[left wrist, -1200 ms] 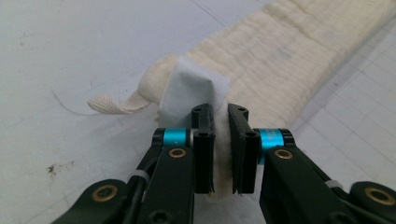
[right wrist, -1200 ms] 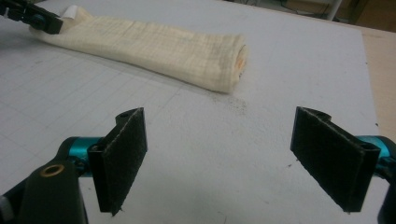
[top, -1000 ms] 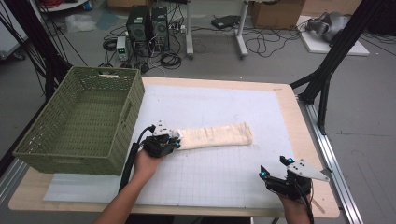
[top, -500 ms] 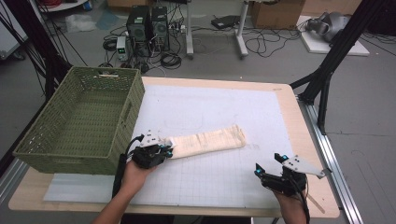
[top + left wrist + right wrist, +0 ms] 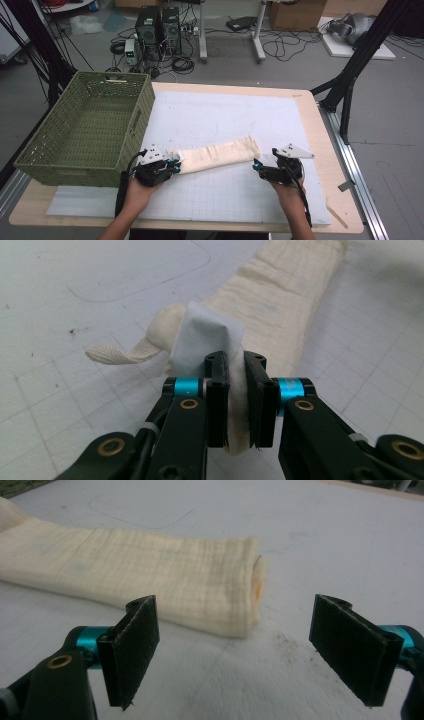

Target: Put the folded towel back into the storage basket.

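A rolled cream cloth (image 5: pixel 215 155) lies on the desk (image 5: pixel 320 135) just right of the green basket (image 5: pixel 85 130). The left gripper (image 5: pixel 172 165) has dragged its pinched end nearer; the right gripper (image 5: pixel 257 167), jaws spread, has closed in on the far end, likely for a two-handed lift

Green wicker basket (image 5: pixel 85 131) sitting at table's nine o'clock edge, overhanging white gridded mat (image 5: pixel 225 195). Wooden tabletop (image 5: pixel 325 145) showing around mat. Computer towers (image 5: pixel 159 25) and tangled cables (image 5: pixel 280 47) lying on floor at twelve o'clock.
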Action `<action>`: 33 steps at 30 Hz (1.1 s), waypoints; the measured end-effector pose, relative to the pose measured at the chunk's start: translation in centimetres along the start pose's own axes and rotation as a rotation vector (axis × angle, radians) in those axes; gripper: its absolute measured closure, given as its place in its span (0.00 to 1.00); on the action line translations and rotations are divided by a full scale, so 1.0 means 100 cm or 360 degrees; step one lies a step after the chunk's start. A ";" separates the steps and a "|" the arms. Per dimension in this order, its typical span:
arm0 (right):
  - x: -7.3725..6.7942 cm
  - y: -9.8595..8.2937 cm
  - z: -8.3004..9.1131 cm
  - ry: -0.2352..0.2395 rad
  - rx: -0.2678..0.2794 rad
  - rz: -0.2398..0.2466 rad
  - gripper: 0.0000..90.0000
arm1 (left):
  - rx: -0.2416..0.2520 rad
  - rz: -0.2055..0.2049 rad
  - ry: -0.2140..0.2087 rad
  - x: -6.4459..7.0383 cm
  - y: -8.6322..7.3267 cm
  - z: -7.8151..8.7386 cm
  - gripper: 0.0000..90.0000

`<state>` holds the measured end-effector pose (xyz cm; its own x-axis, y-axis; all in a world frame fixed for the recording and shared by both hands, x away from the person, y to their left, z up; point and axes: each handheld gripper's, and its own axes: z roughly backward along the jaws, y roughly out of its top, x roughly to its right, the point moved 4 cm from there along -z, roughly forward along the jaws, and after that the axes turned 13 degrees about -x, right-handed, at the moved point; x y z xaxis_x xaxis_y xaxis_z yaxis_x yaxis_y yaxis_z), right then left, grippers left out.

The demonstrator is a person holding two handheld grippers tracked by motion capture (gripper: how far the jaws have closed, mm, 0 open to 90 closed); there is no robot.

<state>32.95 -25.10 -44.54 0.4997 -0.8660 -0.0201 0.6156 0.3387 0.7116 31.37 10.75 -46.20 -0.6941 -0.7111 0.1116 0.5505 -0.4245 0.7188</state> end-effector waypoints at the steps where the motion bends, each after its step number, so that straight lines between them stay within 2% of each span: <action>1: -0.001 0.004 -0.006 -0.0005 -0.0014 0.0012 0.21 | 0.0002 -0.0002 0.0004 0.000 0.000 0.000 0.89; 4: -0.003 0.015 -0.019 -0.0020 -0.0035 0.0043 0.29 | 0.0005 -0.0017 0.0011 0.000 -0.001 0.001 0.89; 5: -0.003 0.015 -0.019 -0.0020 -0.0035 0.0043 0.29 | 0.0013 -0.0012 0.0009 0.000 -0.001 0.001 0.89; 6: -0.004 0.019 -0.027 -0.0051 -0.0038 0.0068 0.33 | 0.0017 -0.0020 0.0008 0.000 -0.001 0.002 0.89; 9: -0.004 0.021 -0.035 -0.0064 -0.0049 0.0068 0.37 | 0.0032 -0.0026 0.0009 0.000 -0.002 0.004 0.89; 13: -0.005 0.019 -0.048 -0.0062 -0.0124 0.0040 0.41 | 0.0044 -0.0019 0.0011 -0.002 -0.003 0.007 0.89; 15: -0.006 0.016 -0.055 -0.0054 -0.0208 0.0039 0.45 | 0.0048 -0.0016 0.0015 -0.002 -0.003 0.007 0.89; 16: -0.007 0.014 -0.056 -0.0052 -0.0240 0.0041 0.47 | 0.0048 -0.0020 0.0016 -0.002 -0.003 0.007 0.89; 19: -0.007 0.014 -0.056 -0.0039 -0.0240 0.0028 0.51 | 0.0058 -0.0025 0.0017 -0.002 -0.003 0.008 0.89; 20: -0.009 0.013 -0.055 -0.0013 -0.0250 0.0011 0.57 | 0.0059 -0.0023 0.0018 -0.001 -0.003 0.008 0.89; 22: -0.009 0.013 -0.055 -0.0010 -0.0248 0.0001 0.60 | 0.0061 -0.0026 0.0016 -0.001 -0.003 0.008 0.89; 24: -0.011 0.011 -0.053 0.0033 -0.0246 -0.0018 0.70 | 0.0065 -0.0026 0.0018 -0.001 -0.003 0.009 0.89; 25: -0.011 0.011 -0.053 0.0033 -0.0246 -0.0018 0.70 | 0.0066 -0.0027 0.0017 -0.001 -0.003 0.009 0.89; 26: -0.012 0.010 -0.053 0.0058 -0.0242 -0.0020 0.78 | 0.0068 -0.0028 0.0018 -0.001 -0.003 0.009 0.89; 27: -0.014 0.010 -0.052 0.0068 -0.0245 -0.0025 0.81 | 0.0065 -0.0032 0.0018 -0.002 -0.003 0.010 0.89; 33: -0.013 0.009 -0.051 0.0106 -0.0239 -0.0062 0.86 | 0.0080 -0.0034 0.0020 -0.001 -0.003 0.010 0.89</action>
<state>35.96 -21.77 -47.42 0.5098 -0.8550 -0.0959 0.7170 0.3605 0.5966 30.81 11.51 -45.76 -0.6997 -0.7091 0.0874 0.5112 -0.4114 0.7546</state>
